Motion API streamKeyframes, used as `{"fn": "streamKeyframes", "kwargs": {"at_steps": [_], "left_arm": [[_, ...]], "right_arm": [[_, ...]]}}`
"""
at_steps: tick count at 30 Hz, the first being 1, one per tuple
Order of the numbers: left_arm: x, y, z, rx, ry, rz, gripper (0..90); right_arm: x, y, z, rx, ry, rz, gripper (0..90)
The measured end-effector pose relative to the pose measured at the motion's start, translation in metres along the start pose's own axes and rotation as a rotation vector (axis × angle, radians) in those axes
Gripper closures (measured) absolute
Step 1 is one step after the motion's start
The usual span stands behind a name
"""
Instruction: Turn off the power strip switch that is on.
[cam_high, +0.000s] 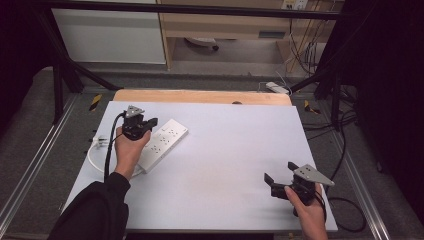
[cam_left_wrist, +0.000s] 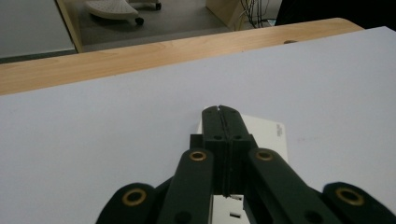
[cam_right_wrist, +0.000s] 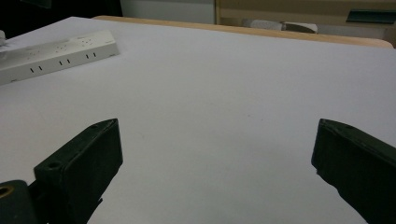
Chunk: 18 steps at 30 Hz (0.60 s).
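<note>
Here, the white power strip (cam_high: 161, 143) lies flat on the left part of the white worktop (cam_high: 225, 150), set diagonally with one end toward the far right and the other toward the near left. Its white cable (cam_high: 95, 155) loops off the near-left end, close to the left edge of the worktop. The left gripper (cam_high: 145, 125) sits directly over the middle of the power strip, held by the left hand (cam_high: 127, 150), whose dark sleeve (cam_high: 95, 210) enters from the near left. In the left gripper view, the fingers (cam_left_wrist: 212, 126) are pressed together with no gap between them and nothing held; the far end of the power strip (cam_left_wrist: 264, 133) shows just beyond and beneath the tips, and a socket slot is visible below them. Whether the closed tips touch the strip cannot be told. The right gripper (cam_high: 277, 172) is at the near-right corner of the worktop, well apart from the power strip, held by the right hand (cam_high: 307, 210). In the right gripper view, its fingers (cam_right_wrist: 88, 154) stand wide apart over bare worktop surface, with nothing between them, and the power strip (cam_right_wrist: 56, 53) lies far off at the upper left. A strip of bare wood (cam_high: 200, 96) runs along the far edge of the worktop.
</note>
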<state>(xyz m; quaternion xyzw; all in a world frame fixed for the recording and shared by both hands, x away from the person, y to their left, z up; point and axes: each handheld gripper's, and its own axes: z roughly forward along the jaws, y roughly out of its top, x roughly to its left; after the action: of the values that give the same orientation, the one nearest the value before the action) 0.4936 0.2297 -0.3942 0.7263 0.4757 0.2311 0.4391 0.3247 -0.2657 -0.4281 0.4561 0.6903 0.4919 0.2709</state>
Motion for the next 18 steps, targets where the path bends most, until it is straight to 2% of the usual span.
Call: {"fn": "streamKeyframes", "kwargs": {"at_steps": [10, 18], "left_arm": [[0.008, -0.015, 0.009, 0.042, 0.016, -0.025, 90.0], [0.010, -0.019, 0.012, 0.064, 0.019, -0.028, 90.0]], "right_arm": [[0.000, 0.000, 0.000, 0.005, 0.001, 0.003, 2.3], [0.000, 0.000, 0.000, 0.005, 0.002, 0.001, 2.3]]}}
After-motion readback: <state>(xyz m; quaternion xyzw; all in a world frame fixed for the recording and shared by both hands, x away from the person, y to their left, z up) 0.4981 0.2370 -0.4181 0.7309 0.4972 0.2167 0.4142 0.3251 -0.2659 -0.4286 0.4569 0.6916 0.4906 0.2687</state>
